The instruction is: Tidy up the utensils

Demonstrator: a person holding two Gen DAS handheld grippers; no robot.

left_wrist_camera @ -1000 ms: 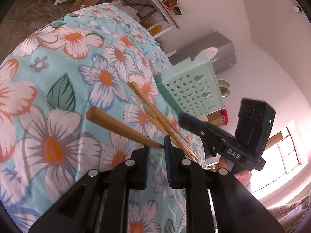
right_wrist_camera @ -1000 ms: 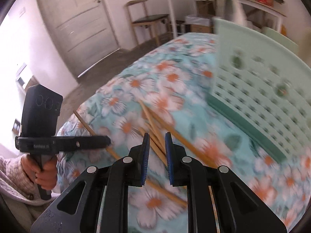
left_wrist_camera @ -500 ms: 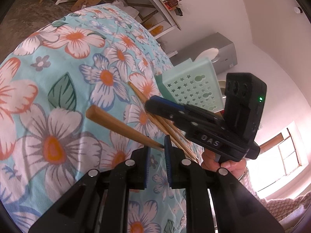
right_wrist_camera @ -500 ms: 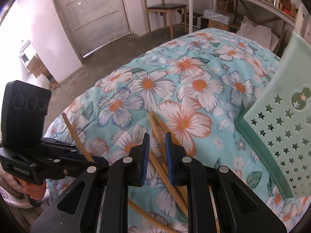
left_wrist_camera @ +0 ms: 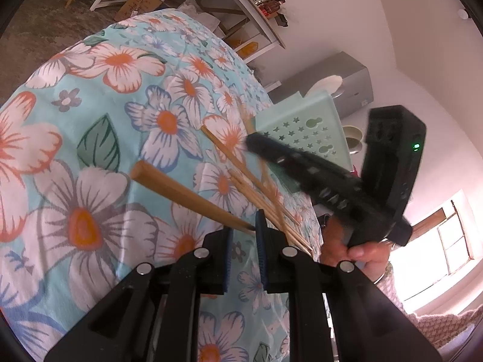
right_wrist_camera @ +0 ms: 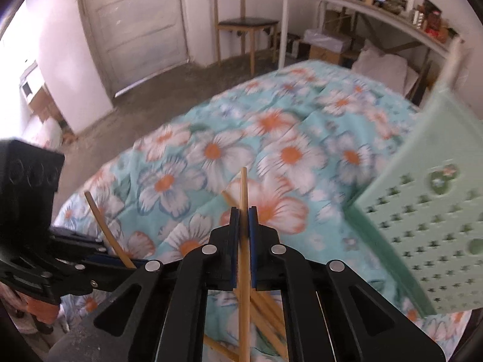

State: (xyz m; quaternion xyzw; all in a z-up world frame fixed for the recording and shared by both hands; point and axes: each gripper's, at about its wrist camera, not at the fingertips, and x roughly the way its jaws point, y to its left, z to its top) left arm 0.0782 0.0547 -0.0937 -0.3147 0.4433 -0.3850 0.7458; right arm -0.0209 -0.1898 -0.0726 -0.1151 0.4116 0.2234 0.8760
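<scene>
Several wooden chopsticks (left_wrist_camera: 250, 178) lie in a loose pile on the floral cloth, just left of a mint-green perforated basket (left_wrist_camera: 305, 132). My left gripper (left_wrist_camera: 244, 235) is shut on one chopstick (left_wrist_camera: 181, 193), which sticks out up and to the left above the cloth. My right gripper (right_wrist_camera: 243, 223) is shut on another chopstick (right_wrist_camera: 244, 190), lifted above the pile (right_wrist_camera: 265, 313). The right gripper (left_wrist_camera: 253, 144) shows blurred in the left wrist view, over the pile. The basket (right_wrist_camera: 428, 211) stands at the right in the right wrist view.
The floral cloth (left_wrist_camera: 120, 60) covers a rounded table whose edges fall away to the floor. A wooden chair (right_wrist_camera: 241, 30) and a door (right_wrist_camera: 135, 21) stand beyond it. A long white shelf table (right_wrist_camera: 362, 9) with clutter runs along the wall.
My right gripper closed on a chopstick from the pile and lifted it; its jaws are narrower than before. My left gripper has kept holding its chopstick in the same place.
</scene>
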